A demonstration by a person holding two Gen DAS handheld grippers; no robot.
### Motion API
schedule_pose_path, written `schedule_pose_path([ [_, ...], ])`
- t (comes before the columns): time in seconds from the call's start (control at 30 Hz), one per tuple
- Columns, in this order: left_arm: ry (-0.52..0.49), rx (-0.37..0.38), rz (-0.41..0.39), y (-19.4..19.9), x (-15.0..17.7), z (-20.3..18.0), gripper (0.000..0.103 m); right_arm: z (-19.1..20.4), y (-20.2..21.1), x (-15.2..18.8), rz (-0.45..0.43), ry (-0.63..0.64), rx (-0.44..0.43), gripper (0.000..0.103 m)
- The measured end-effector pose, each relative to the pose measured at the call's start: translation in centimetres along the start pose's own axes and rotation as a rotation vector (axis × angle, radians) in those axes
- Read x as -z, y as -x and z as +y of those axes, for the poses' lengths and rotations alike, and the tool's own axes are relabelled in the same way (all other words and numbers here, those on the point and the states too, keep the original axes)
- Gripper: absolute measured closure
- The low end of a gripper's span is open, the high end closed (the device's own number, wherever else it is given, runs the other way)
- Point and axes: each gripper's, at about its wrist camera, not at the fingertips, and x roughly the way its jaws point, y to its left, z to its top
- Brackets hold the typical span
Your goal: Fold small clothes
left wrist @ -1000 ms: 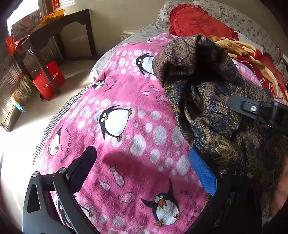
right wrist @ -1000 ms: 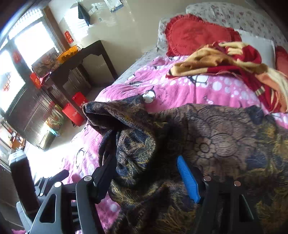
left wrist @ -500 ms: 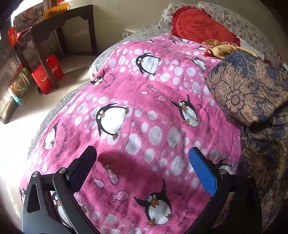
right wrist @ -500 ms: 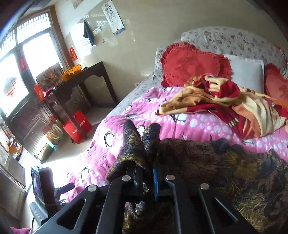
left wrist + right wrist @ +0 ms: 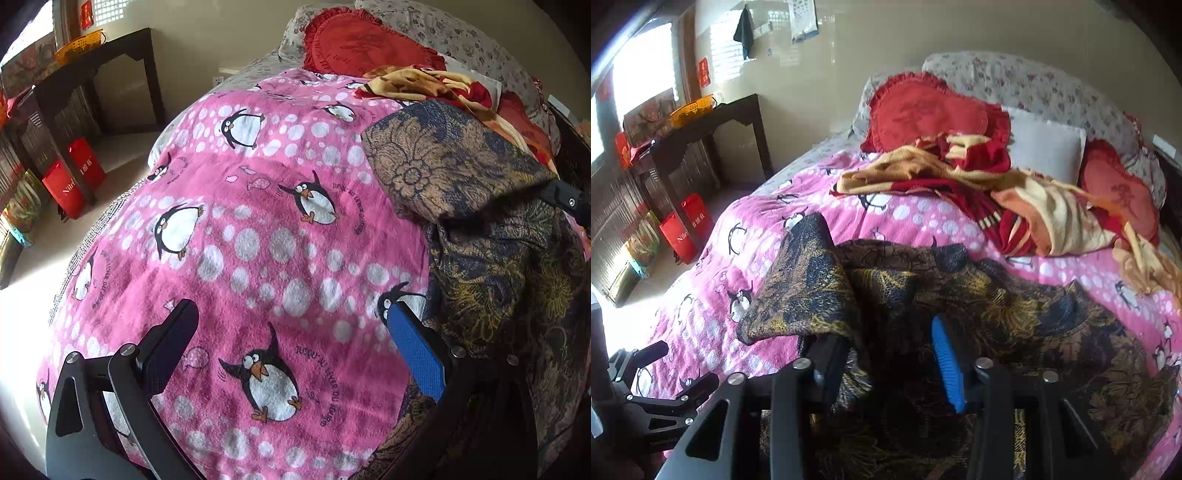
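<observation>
My right gripper (image 5: 886,354) is opening; half a second ago its fingers were clamped on a bunched corner of the dark floral garment (image 5: 997,306), and now the pads stand apart with that fold draped loosely over the left finger and slack cloth between them, not pinched. The folded flap has been carried across from the left side and laid over the garment's body; it was standing up in a peak a second ago and now lies lower. My left gripper (image 5: 291,332) has fingers spread wide, nothing between them, only the pink penguin blanket (image 5: 240,240) of the bed beneath; the blue pad sits just beside the garment's near edge. The garment lies on the blanket, right of the left gripper; the red and yellow clothes (image 5: 997,192) wait near the red pillows (image 5: 923,110). Judgement: one fold released; it looks lumpy and probably needs flattening.
</observation>
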Motion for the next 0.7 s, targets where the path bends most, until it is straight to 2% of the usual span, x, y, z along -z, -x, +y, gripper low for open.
schedule_pose_path([
  [0.03,-0.003,0.005,0.002,-0.1,0.1,-0.2,0.0,0.2,0.5,0.1,-0.024,0.023,0.019,0.047],
  [0.17,-0.019,0.009,0.007,-0.3,0.3,-0.7,0.0,1.3,0.7,0.2,-0.055,0.14,0.083,0.046],
  [0.5,-0.013,0.026,-0.02,0.9,0.4,-0.5,0.0,5.1,0.7,-0.1,-0.152,0.295,0.123,0.048],
  [0.53,-0.013,0.03,-0.021,1.0,0.4,-0.6,0.001,5.6,0.4,-0.1,-0.137,0.318,0.116,0.068],
  [0.57,-0.012,0.034,-0.021,1.2,0.4,-0.7,0.001,6.1,0.0,-0.1,-0.118,0.334,0.101,0.095],
  [0.6,-0.011,0.037,-0.024,1.4,0.4,-0.7,0.001,6.5,-0.5,-0.2,-0.097,0.342,0.082,0.099],
  [0.7,0.005,0.072,-0.061,2.7,0.8,-1.0,0.001,6.3,-0.1,-0.8,-0.104,0.282,0.019,0.1],
])
